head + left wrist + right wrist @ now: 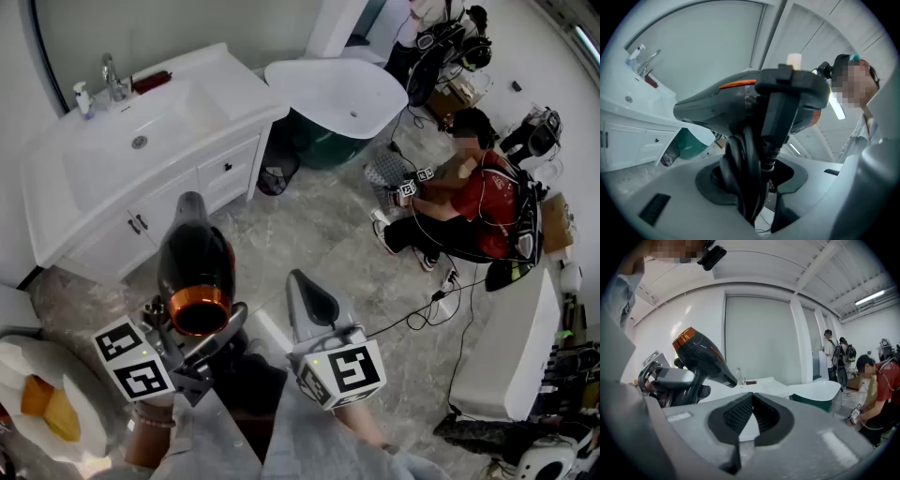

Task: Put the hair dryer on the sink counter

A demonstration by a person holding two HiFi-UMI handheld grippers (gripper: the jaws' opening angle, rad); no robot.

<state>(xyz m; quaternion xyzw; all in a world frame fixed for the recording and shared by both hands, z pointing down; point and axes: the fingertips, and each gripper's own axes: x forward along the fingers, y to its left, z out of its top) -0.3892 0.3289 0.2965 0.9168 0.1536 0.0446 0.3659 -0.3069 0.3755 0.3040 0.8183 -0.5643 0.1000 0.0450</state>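
A black hair dryer point(195, 267) with an orange ring is held up in the air over the grey floor, in front of the white sink cabinet. My left gripper point(201, 343) is shut on its handle, with the coiled cord point(740, 183) bunched between the jaws too. In the left gripper view the hair dryer point(726, 103) fills the middle, nozzle pointing left. The sink counter point(220, 94) lies at the upper left, apart from the dryer. My right gripper point(307, 298) hangs beside it to the right, shut and empty, its pads point(764, 413) pressed together. From the right gripper view the dryer point(701, 357) shows at left.
On the counter stand a faucet point(112, 80), a small bottle point(82, 98) and a red item point(150, 82). A white bathtub point(337, 94) stands behind, a wastebasket point(277, 173) by the cabinet. A person in red point(478, 192) sits at right among floor cables. A white plate point(84, 394) is lower left.
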